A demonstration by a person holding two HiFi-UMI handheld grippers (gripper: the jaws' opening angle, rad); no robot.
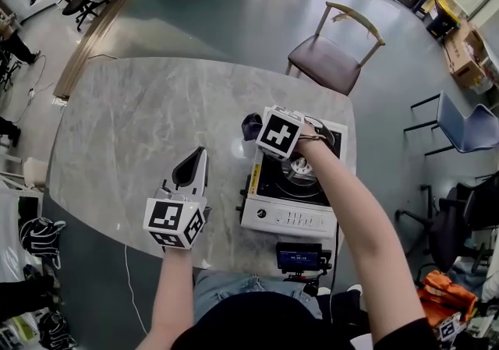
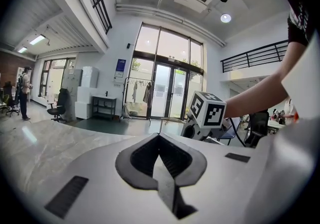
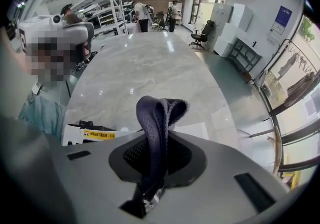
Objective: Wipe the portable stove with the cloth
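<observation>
Table (image 1: 140,130): pale grey marble with fine darker veining. Portable stove (image 1: 284,220): white casing, black top panel, with a yellow label (image 3: 99,134) in dark print on its side; cloth (image 3: 154,113): dark navy, ribbed knit. Left gripper (image 2: 159,140) and right gripper (image 3: 150,140): light grey shells, dark grey ribbed pads (image 2: 136,156), white marker cubes (image 1: 279,132) with black square patterns; floor (image 1: 226,13): dull blue-grey; chair (image 1: 323,60): brown-mauve seat, pale wood frame.

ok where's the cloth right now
The dark cloth is pinched in the right gripper, sticking up past its jaws; in the head view it is by the portable stove's far left corner.
</observation>
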